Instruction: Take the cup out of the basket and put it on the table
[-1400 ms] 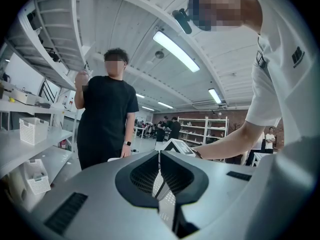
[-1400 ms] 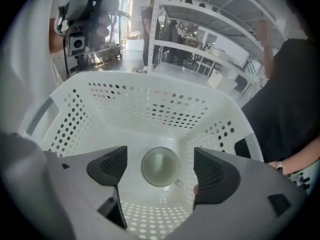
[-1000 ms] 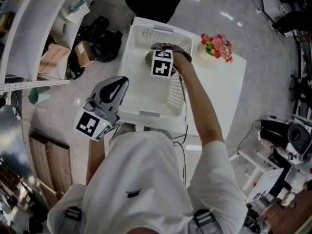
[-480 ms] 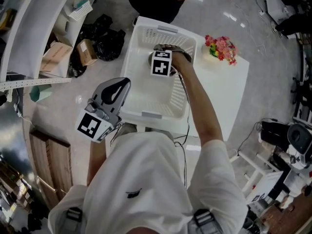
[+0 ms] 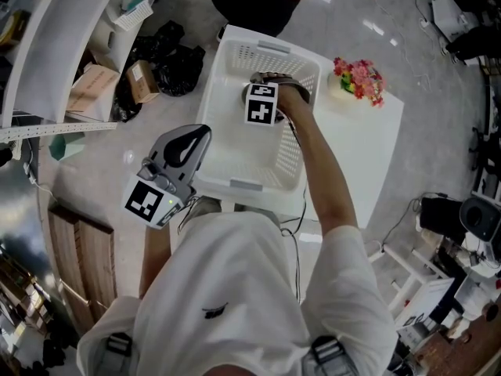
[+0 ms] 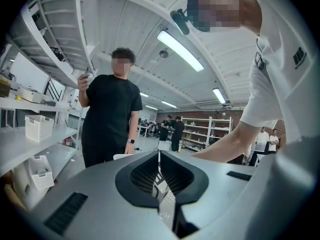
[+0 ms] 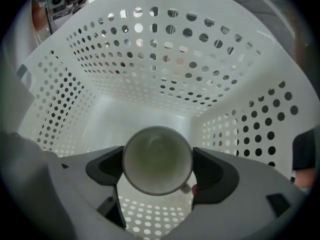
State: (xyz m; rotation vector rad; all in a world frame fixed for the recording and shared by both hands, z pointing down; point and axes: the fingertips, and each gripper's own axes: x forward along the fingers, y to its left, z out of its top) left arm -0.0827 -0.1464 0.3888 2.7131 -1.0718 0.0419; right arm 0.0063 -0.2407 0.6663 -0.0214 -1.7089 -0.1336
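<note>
Inside the white plastic basket (image 5: pixel 249 185), which sits on the white tabletop (image 5: pixel 356 159), the right gripper (image 5: pixel 264 84) reaches down near the far end wall. In the right gripper view the right gripper (image 7: pixel 157 165) has its two dark, rounded pads closed against opposite sides of the cup (image 7: pixel 157 156), so the cup is pinched between them. The cup is round, pale and smooth, with its open mouth turned toward the camera and a dull greenish-grey inside. It is within the basket (image 7: pixel 150 59), whose walls and floor are pierced with regular rows of small round holes; whether its base touches the basket floor cannot be told.

The left gripper (image 5: pixel 182 149) is held off the near left corner of the basket, out over the floor, touching nothing. In its own view the left gripper (image 6: pixel 159 178) has matt grey jaws with ribbed dark pads pressed together with nothing between them, and it points up toward a person in black (image 6: pixel 110 119).

A bunch of pink and red flowers (image 5: pixel 357 78) stands on the tabletop just beyond the basket's far right corner.
</note>
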